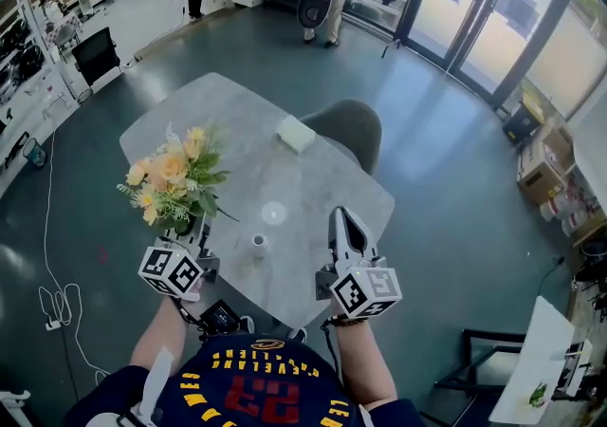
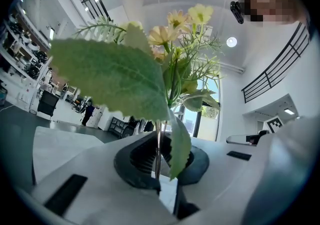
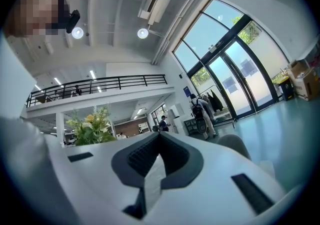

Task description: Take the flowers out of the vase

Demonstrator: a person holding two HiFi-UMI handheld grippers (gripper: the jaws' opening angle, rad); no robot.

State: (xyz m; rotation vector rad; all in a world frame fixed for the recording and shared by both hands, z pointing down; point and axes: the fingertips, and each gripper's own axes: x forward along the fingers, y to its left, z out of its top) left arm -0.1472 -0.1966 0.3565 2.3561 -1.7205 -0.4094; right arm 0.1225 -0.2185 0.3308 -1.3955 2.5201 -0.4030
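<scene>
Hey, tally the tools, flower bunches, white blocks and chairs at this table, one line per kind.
Tools: 2, the left tool and the right tool
Flower bunch: 1
White block: 1
Chair: 1
Total: 5

The bunch of yellow artificial flowers stands over the left edge of the grey stone-topped bench, with its stems in the left claw. A small white round vessel sits near the near edge, between the left claw and the right claw. A white rectangular block lies by the far edge, in front of a grey rounded chair.
</scene>
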